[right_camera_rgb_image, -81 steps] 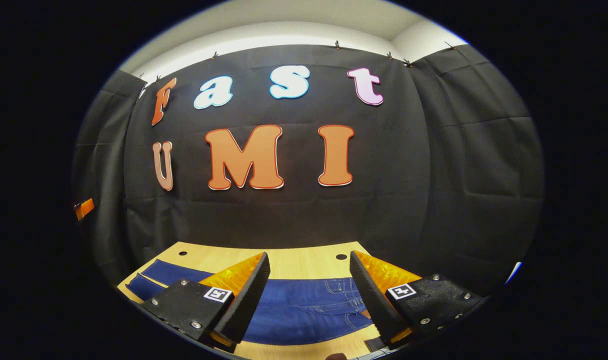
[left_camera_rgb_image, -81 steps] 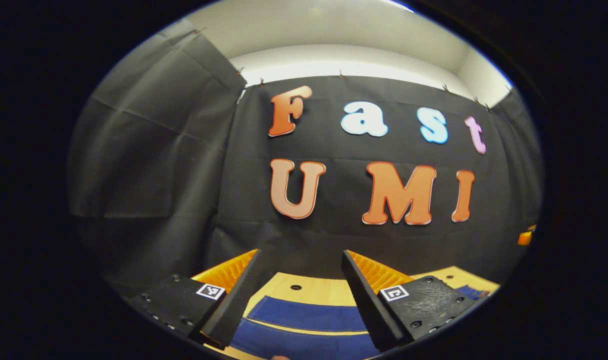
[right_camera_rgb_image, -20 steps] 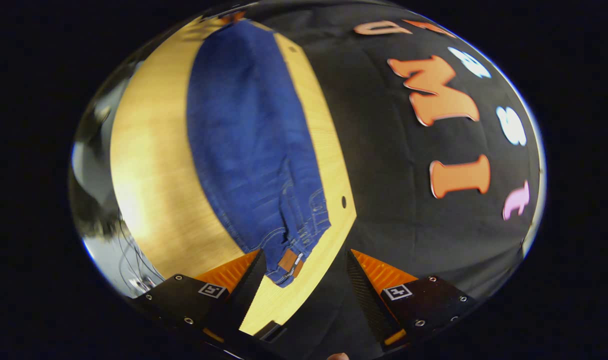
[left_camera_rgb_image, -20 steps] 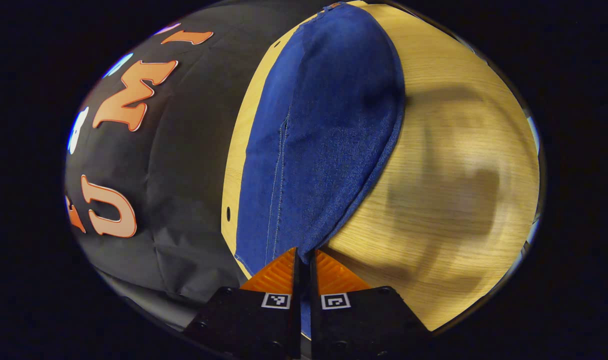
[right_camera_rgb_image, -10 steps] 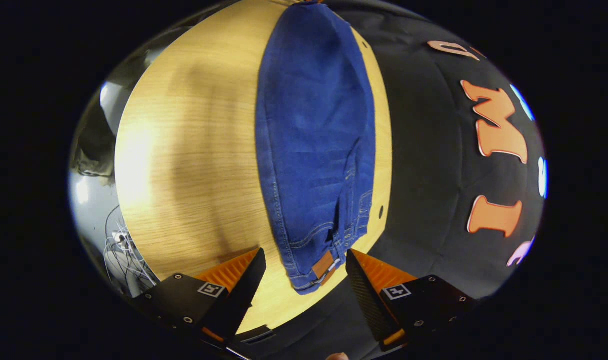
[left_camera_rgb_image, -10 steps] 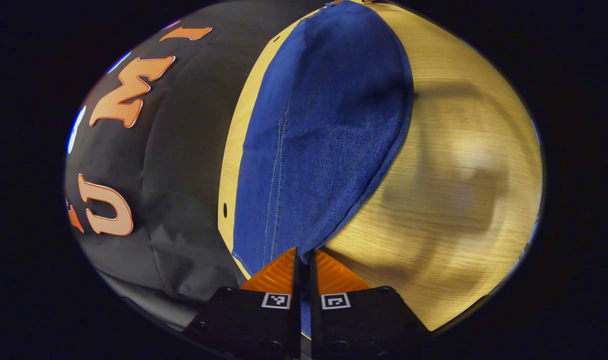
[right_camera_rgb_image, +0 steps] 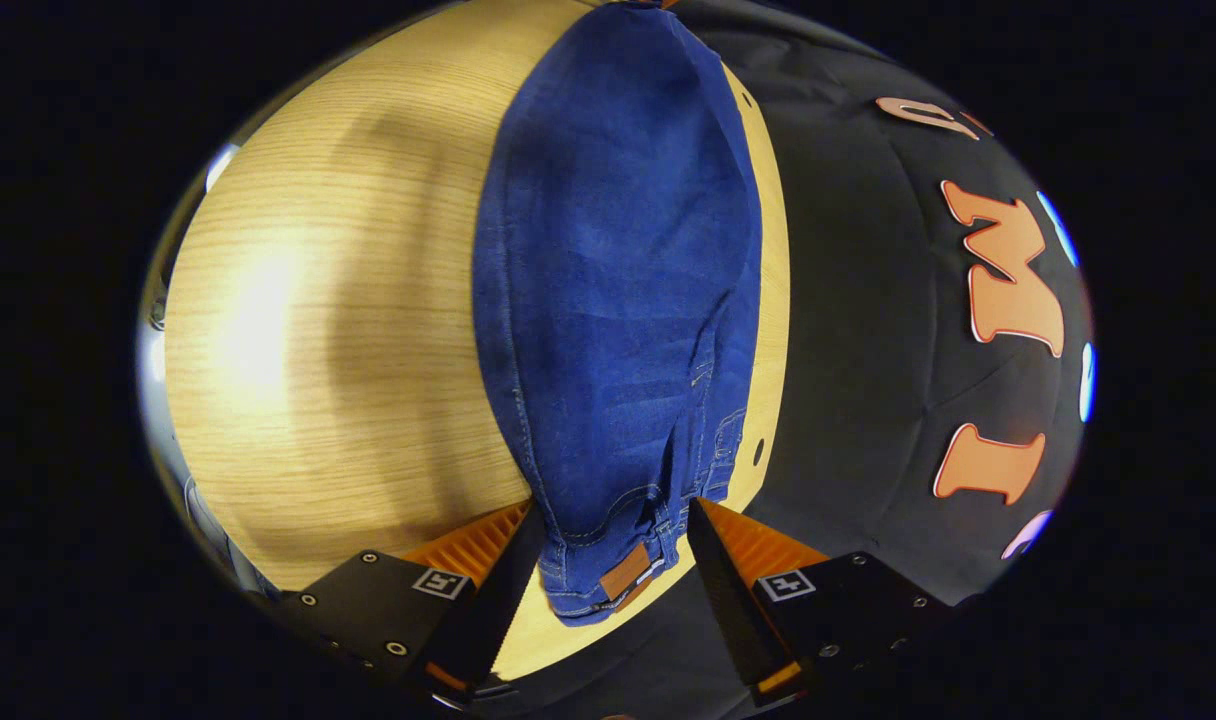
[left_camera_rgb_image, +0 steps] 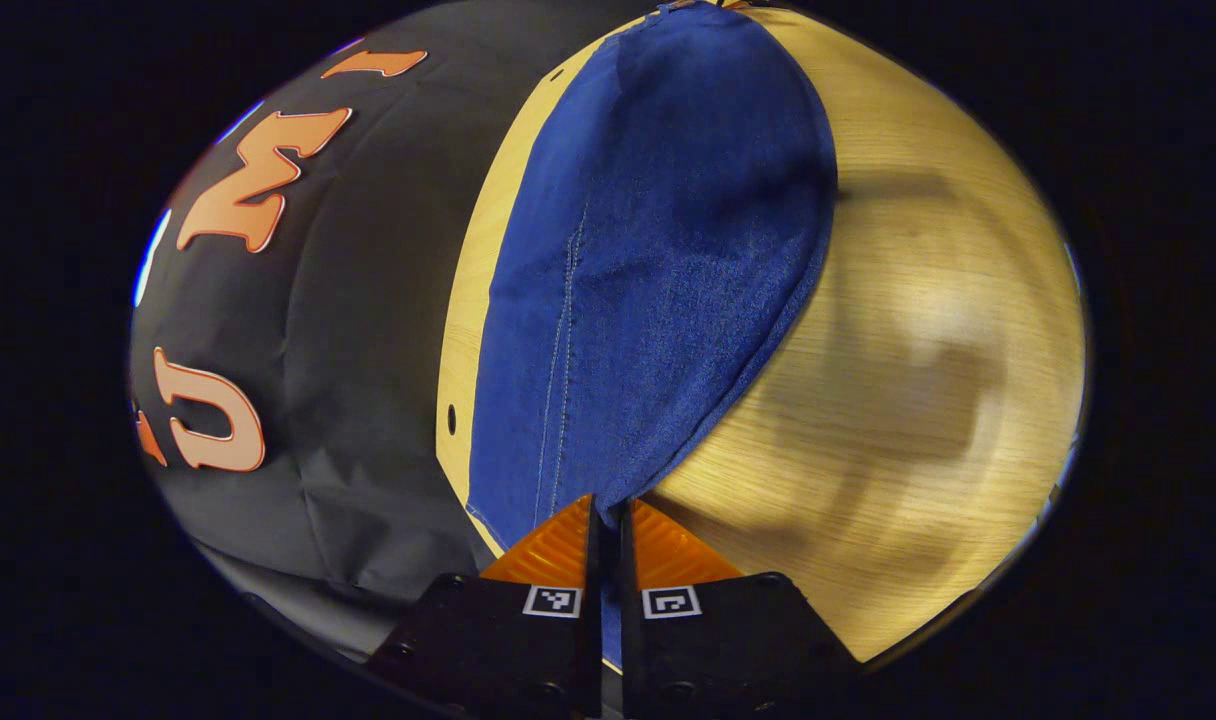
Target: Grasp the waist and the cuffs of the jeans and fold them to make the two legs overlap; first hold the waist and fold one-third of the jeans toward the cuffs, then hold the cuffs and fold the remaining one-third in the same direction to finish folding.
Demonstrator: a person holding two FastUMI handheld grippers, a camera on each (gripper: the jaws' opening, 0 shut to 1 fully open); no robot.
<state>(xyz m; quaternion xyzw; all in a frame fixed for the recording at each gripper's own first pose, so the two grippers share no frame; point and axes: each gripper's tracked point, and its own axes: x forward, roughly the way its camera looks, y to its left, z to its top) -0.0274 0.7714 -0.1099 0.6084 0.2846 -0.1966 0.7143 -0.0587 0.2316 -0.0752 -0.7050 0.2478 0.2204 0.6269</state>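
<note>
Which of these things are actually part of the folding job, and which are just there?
In the job: jeans, left gripper shut on the cuff end, right gripper open around the waist.
Just there: wooden table, black cloth wall.

Bare worktop [left_camera_rgb_image: 918, 330] lay open along one long side of the jeans [left_camera_rgb_image: 658, 270], leaving a claw plenty of room there. On the other side only a thin strip of worktop separated the denim from the black cloth wall [right_camera_rgb_image: 858, 330], which blocked passage.
</note>
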